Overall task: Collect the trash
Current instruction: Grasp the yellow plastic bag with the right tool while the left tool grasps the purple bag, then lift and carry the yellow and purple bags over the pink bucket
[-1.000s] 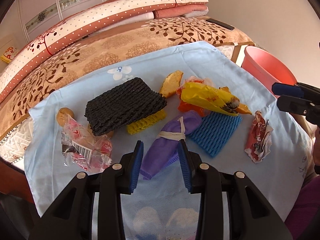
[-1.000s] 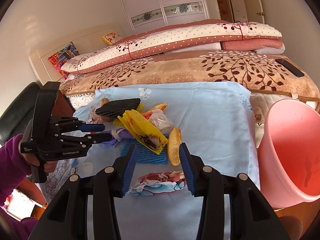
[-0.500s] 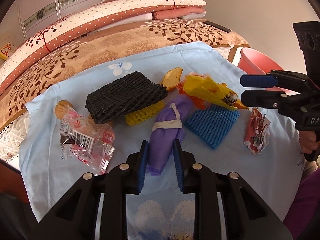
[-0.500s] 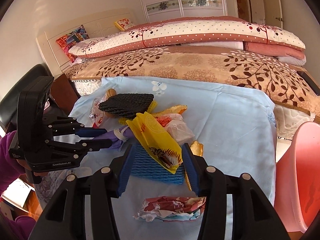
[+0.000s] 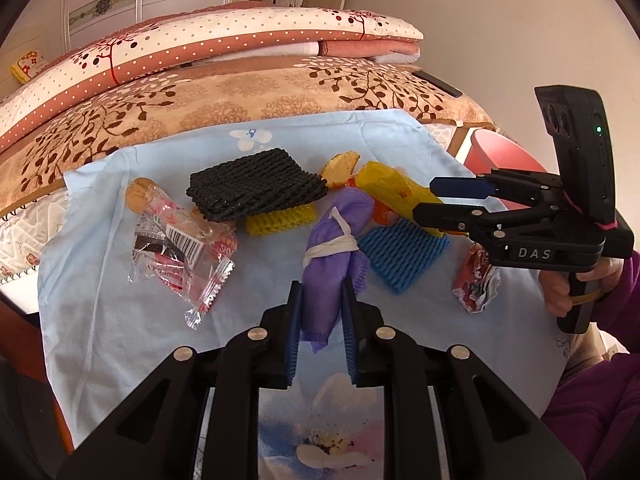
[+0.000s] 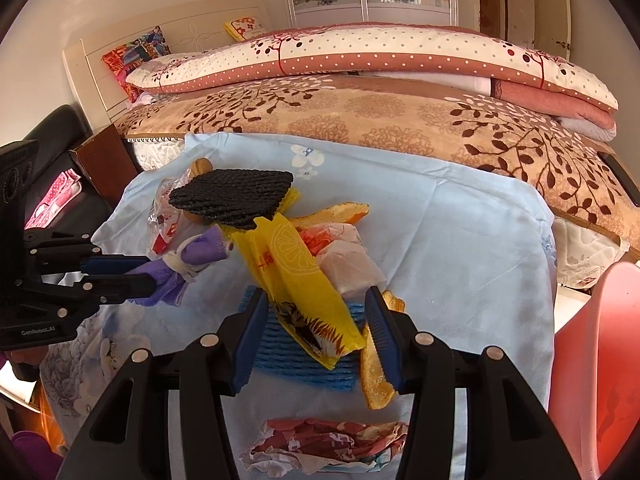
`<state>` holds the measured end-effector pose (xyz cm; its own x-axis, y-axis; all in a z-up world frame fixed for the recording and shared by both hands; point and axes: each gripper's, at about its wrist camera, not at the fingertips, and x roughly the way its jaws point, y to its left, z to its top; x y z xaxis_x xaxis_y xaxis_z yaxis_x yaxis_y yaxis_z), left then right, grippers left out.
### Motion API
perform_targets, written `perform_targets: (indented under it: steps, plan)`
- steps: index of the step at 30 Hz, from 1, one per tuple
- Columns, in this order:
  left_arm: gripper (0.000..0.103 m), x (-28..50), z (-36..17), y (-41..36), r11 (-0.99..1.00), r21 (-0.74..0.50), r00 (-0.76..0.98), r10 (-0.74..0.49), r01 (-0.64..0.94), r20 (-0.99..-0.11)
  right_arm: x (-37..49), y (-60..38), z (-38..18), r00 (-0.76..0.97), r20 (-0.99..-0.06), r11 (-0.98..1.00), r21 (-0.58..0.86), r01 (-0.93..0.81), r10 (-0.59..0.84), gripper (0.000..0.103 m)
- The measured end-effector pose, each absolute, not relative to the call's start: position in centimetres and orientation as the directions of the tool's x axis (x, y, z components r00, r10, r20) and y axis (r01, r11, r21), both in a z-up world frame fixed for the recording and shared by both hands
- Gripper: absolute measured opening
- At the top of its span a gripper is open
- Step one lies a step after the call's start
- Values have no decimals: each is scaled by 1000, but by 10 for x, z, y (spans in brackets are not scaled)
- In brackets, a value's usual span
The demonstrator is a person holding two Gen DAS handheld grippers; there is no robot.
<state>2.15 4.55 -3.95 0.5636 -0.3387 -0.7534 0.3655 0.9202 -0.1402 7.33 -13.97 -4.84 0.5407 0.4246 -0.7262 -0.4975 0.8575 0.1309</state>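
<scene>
Left wrist view: my left gripper (image 5: 319,330) has narrowed since a second ago and its jaws are closing on the purple bundle (image 5: 332,256), pads at its sides; first pickup looks imminent. My right gripper (image 6: 318,334), which has slid in over the pile, stands spread around the yellow wrapper (image 6: 298,284), just right of the bundle. Blue foam net (image 5: 402,254): under the wrapper. Pink bin (image 6: 600,364): far right of the bundle. Surface: blue sheet (image 5: 120,340) on a bed; folded quilts (image 5: 224,46) beyond.
</scene>
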Motion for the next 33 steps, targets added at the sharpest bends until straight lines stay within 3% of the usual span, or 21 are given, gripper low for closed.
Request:
perform_targets:
  steps: [2, 5, 11, 33]
  plan:
    - [19, 19, -40, 47, 922, -154, 564, -342, 354, -752, 73, -140, -51, 530, -730, 856, 145, -496, 431, 34]
    - [19, 15, -39, 47, 926, -171, 569, -345, 336, -747, 70, -141, -51, 529, -730, 856, 149, -495, 432, 22]
    - [19, 9, -36, 47, 932, -197, 584, -345, 303, -734, 58, -150, -43, 539, -704, 855, 193, -481, 463, 11]
    - [19, 5, -3, 12, 947, -237, 707, -321, 218, -631, 29, -193, -9, 633, -608, 875, 285, -390, 480, 8]
